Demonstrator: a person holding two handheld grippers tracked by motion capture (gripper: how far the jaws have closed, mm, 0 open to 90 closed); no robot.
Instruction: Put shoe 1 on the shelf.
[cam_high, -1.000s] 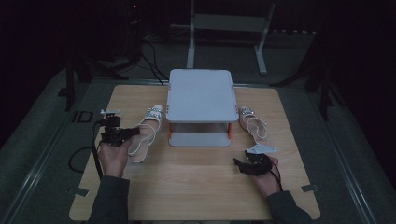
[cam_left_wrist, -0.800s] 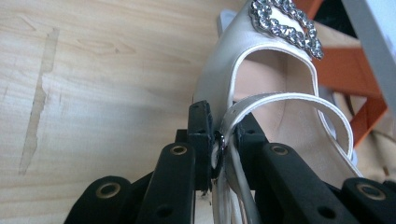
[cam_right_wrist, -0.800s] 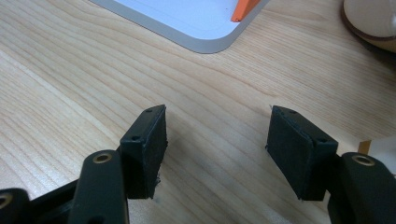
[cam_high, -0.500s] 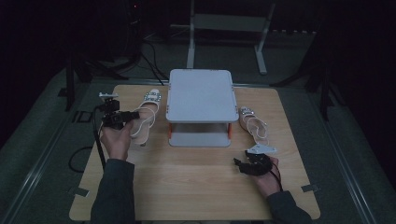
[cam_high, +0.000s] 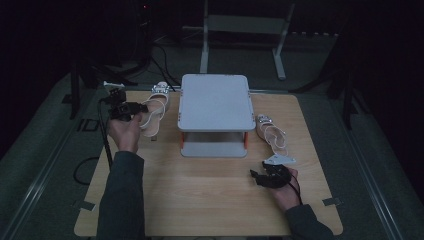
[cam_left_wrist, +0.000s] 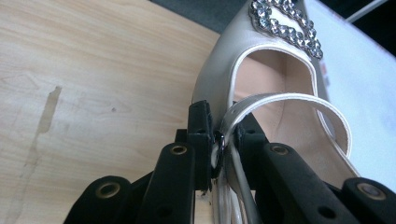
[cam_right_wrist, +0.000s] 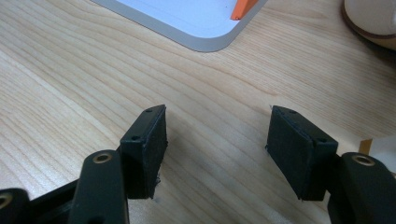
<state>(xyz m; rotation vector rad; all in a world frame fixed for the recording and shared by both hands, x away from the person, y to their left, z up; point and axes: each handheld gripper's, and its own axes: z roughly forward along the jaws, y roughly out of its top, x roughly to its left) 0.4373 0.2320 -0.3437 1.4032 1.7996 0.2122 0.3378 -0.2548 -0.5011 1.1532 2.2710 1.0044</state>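
At the left of the table (cam_high: 210, 200), the left tongs (cam_high: 134, 107) are clamped on the thin strap (cam_left_wrist: 261, 100) of a pale sandal (cam_high: 154, 109), whose jewelled buckle (cam_left_wrist: 286, 24) shows at the toe in the left gripper view. In the high view this sandal lies just left of the grey rack (cam_high: 215, 102), its toe pointing away from the person, and it looks raised at the heel end, though whether it is clear of the wood is hard to tell. The rack stands mid-table with a lower shelf on orange posts. Right of it, the second sandal (cam_high: 272, 134) lies flat, close to the rack's corner. Nearer the person, the right tongs (cam_right_wrist: 215, 140) rest low over bare wood, jaws well apart with nothing between them.
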